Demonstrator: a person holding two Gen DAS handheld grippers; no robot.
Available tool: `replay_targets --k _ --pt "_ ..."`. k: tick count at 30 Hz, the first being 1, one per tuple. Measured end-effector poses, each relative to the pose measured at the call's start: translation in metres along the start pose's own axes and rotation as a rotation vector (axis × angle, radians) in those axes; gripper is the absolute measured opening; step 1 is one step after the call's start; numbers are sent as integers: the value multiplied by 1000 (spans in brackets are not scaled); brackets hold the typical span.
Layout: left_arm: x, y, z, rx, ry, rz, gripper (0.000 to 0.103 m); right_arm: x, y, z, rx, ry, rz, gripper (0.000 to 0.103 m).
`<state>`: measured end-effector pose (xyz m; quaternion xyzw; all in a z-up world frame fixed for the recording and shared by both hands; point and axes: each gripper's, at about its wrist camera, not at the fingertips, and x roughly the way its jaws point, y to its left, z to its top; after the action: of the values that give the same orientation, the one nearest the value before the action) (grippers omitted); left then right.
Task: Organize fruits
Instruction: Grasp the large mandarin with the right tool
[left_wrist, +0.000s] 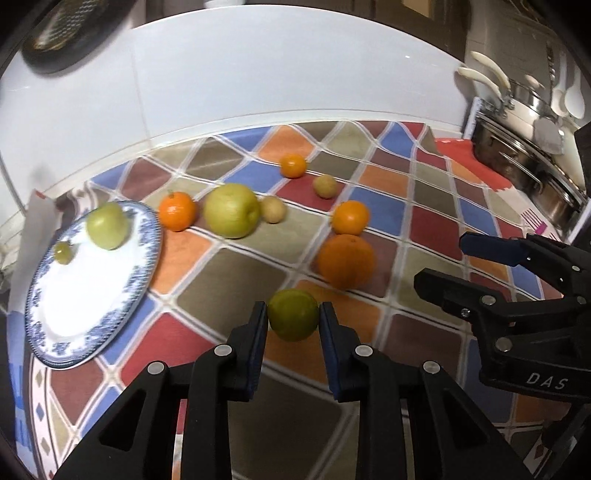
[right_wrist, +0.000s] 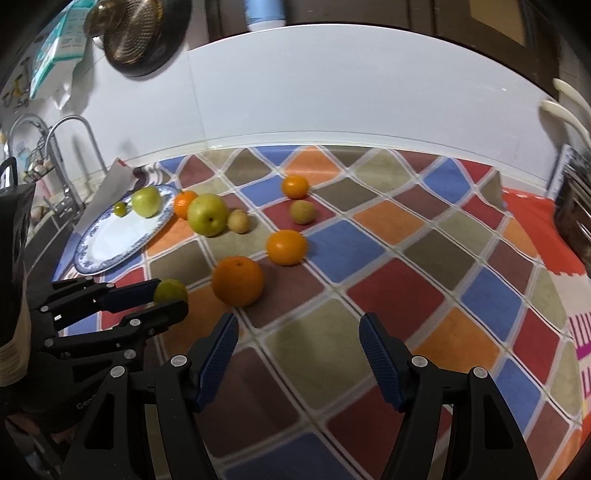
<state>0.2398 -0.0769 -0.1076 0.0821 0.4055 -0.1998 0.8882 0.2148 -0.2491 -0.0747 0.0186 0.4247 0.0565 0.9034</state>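
Note:
My left gripper (left_wrist: 293, 314) is shut on a green citrus fruit (left_wrist: 293, 314), which also shows in the right wrist view (right_wrist: 170, 291), near the front of the checked cloth. A blue-patterned plate (left_wrist: 55, 306) at the left holds a green apple (left_wrist: 107, 226) and a small green fruit (left_wrist: 62, 252). On the cloth lie a big orange (left_wrist: 346, 261), three smaller oranges (left_wrist: 350, 218) (left_wrist: 177, 211) (left_wrist: 293, 165), a large green pear (left_wrist: 231, 210) and two small tan fruits (left_wrist: 272, 209) (left_wrist: 325, 186). My right gripper (right_wrist: 298, 328) is open and empty, right of the big orange (right_wrist: 238, 280).
The checked cloth (right_wrist: 388, 258) covers the counter up to a white wall. Steel pots (left_wrist: 524, 155) stand at the far right. A sink tap (right_wrist: 74, 155) is at the far left beyond the plate (right_wrist: 110, 240).

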Motion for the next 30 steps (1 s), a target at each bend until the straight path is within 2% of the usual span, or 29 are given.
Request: replay_targets --k 7,13,18,20,23,30 --pt "-3 26 0 -30 -4 57 28 28 20 15 -3 23 78 69" --pt "-5 38 -1 -36 -9 83 28 50 29 22 1 52 91 67" --pt "-5 45 0 -44 -13 84 28 60 33 23 2 74 95 61" --pt "-6 46 1 -44 -16 85 28 64 34 23 5 83 95 52" --pt "-7 47 2 -45 -22 82 28 65 36 22 2 86 90 45" --pt "-14 48 0 -48 -33 70 28 58 39 23 1 72 74 44"
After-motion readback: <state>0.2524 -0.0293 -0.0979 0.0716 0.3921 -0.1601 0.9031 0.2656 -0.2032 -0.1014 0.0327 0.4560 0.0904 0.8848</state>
